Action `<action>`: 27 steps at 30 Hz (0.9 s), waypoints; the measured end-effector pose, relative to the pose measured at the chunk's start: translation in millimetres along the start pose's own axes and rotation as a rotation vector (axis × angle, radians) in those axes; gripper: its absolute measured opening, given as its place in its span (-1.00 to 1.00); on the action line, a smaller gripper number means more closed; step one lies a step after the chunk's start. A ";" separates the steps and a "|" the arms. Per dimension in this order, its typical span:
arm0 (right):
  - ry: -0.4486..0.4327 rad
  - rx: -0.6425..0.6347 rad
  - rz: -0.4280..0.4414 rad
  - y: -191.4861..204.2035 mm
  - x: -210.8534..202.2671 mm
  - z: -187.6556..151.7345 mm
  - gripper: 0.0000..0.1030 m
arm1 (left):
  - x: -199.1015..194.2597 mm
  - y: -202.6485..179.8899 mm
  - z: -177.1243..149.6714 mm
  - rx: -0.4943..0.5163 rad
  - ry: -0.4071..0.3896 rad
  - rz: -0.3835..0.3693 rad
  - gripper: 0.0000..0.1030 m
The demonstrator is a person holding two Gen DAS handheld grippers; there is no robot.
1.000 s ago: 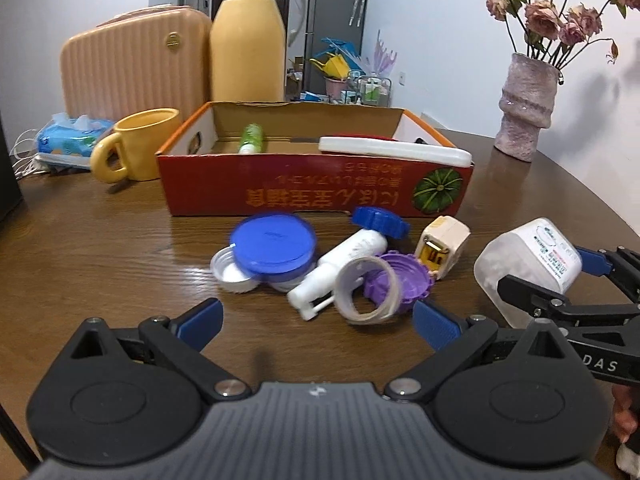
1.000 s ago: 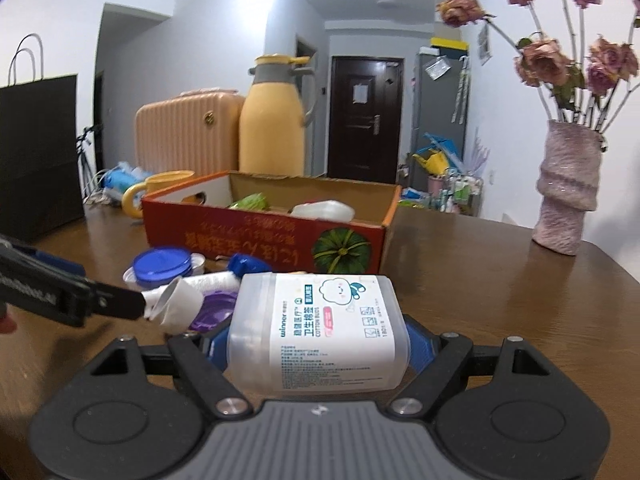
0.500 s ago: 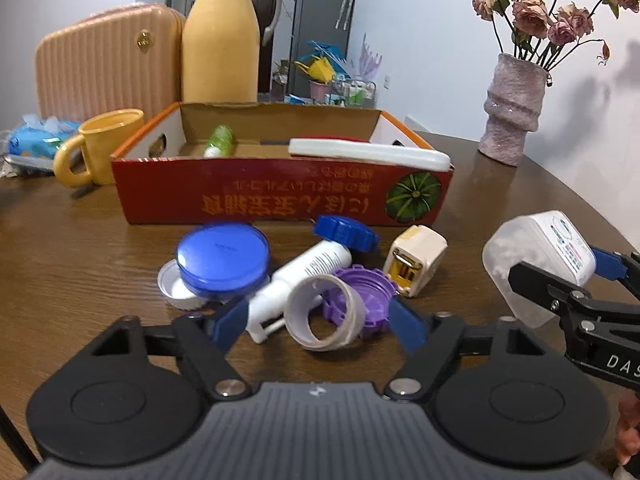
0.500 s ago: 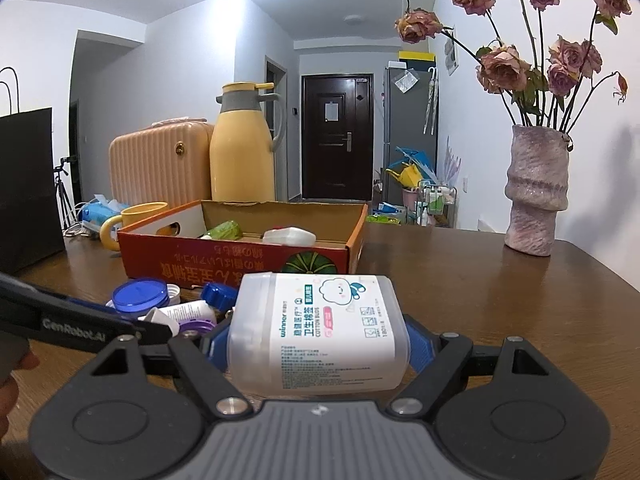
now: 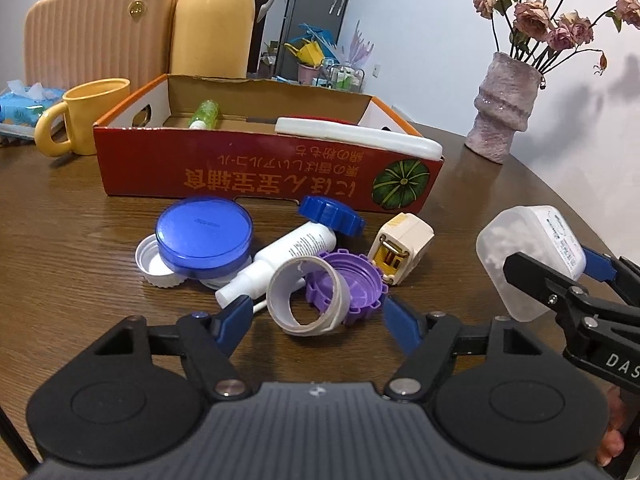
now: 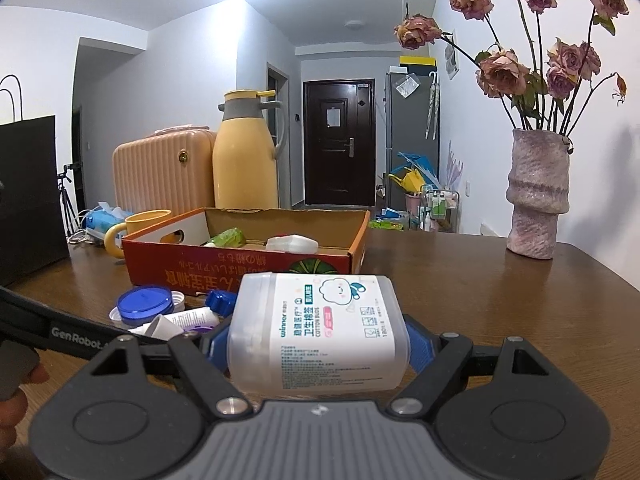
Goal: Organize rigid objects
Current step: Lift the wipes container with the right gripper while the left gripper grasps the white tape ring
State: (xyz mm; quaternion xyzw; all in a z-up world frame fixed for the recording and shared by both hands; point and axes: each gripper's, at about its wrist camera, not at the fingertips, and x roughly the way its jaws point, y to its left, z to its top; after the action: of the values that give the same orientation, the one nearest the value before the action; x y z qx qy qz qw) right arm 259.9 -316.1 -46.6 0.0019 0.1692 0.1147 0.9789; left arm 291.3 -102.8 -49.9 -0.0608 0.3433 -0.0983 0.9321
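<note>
Left gripper [image 5: 316, 316]: its jaws are standing apart after just closing in; the white ring [image 5: 306, 296] and the purple cap [image 5: 354, 286] are lying between the blue pads, and neither pad is visibly pressing on them.
Right gripper [image 6: 320, 344]: it is clamping the cotton-bud box [image 6: 320, 336] across its width, both blue pads pressing on the sides, label facing up.
Same box from the left camera: the cotton-bud box is hanging off to the right of the left gripper, above the table.
Small items: just ahead of the left gripper's tips, a white tube [image 5: 280, 260], a blue round case [image 5: 204, 232], a white lid [image 5: 152, 262], a blue cap [image 5: 332, 216] and a cream plug adapter [image 5: 402, 248] are lying bunched together, several touching.
Cardboard tray [image 5: 256, 168]: it is sitting beyond that cluster, red-sided with a pumpkin print, holding a green bottle [image 5: 204, 114] and a flat white case [image 5: 356, 138] leaning on its near rim.
Table [image 5: 72, 240]: dark wood grain, glossy, curving away at the right edge.
Far left of the tray: a yellow mug [image 5: 86, 116] and a tissue pack [image 5: 24, 104] are sitting near each other.
Behind the tray: a yellow thermos jug [image 5: 214, 20] and a peach suitcase [image 5: 96, 32] are standing side by side.
Far right: a pink vase [image 5: 504, 108] of dried roses is standing by the white wall.
Room: a dark door [image 6: 340, 144] is closing off a hallway, with a grey fridge [image 6: 412, 140] beside it; a black paper bag [image 6: 28, 196] is standing at the left.
</note>
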 end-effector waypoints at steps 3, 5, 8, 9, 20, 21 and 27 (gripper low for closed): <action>0.000 0.004 0.006 -0.5 -0.2 0.1 0.58 | 3.9 1.1 0.2 -0.010 0.014 -0.004 0.46; 0.001 0.003 0.010 0.0 -0.6 -0.2 0.58 | 6.2 1.8 0.7 -0.019 0.022 -0.013 0.46; 0.001 -0.001 0.019 0.8 -0.7 0.0 0.58 | 8.1 2.9 1.8 -0.031 0.024 -0.019 0.46; -0.001 -0.003 0.021 1.4 -1.4 0.0 0.58 | 9.0 3.6 2.0 -0.036 0.026 -0.022 0.46; 0.003 -0.005 0.028 2.1 -2.0 -1.0 0.58 | 14.5 8.0 4.4 -0.067 0.036 -0.028 0.08; 0.005 -0.005 0.029 2.0 -1.6 -1.2 0.58 | 14.7 8.1 4.6 -0.068 0.038 -0.036 -0.05; 0.021 -0.004 0.020 0.5 2.0 -1.4 0.58 | 14.4 9.3 3.3 -0.079 0.037 -0.069 -0.10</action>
State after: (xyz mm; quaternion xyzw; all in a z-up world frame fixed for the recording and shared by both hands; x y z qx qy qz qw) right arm 261.1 -315.2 -48.6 0.0004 0.1792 0.1246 0.9759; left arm 305.4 -96.9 -58.2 -0.1074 0.3616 -0.1178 0.9186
